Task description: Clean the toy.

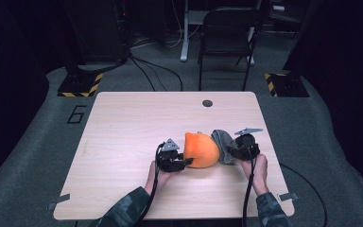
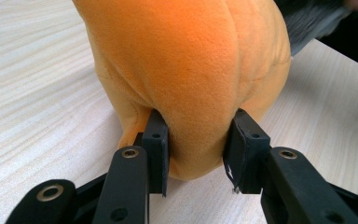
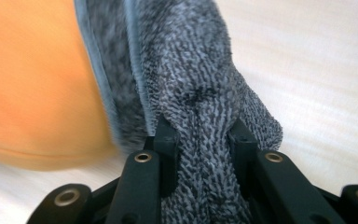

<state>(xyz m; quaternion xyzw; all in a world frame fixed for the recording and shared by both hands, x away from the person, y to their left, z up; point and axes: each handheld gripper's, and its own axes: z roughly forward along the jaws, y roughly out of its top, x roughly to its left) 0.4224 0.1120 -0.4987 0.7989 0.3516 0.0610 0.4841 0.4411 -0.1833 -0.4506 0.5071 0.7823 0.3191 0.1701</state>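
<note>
A soft orange cushion point(image 1: 201, 150) sits near the middle of the tabletop point(image 1: 123, 142), a bit toward the person's side. A fuzzy grey cloth point(image 1: 223, 144) leans on the cushion's right side and touches it.

The left gripper point(image 1: 184, 161) is at the cushion's left side. In the left gripper view, its two black jaws squeeze a fat fold of the orange cushion point(image 2: 191, 70) between them. The pads press into the soft stuff on both sides, so the jaws are grasping the cushion.

The right gripper point(image 1: 230, 152) is at the right. In the right gripper view, its jaws are clenched on a bunched-up bit of the grey cloth point(image 3: 200, 107), which fills the space between them. The orange cushion point(image 3: 32, 79) shows just beside the cloth there.

A hand point(image 1: 159, 176) holds the left gripper, and another hand point(image 1: 256, 169) holds the right one. Both come in from the near edge. A small dark round hole point(image 1: 207, 103) is in the tabletop at the far side, well apart from the cushion.
</note>
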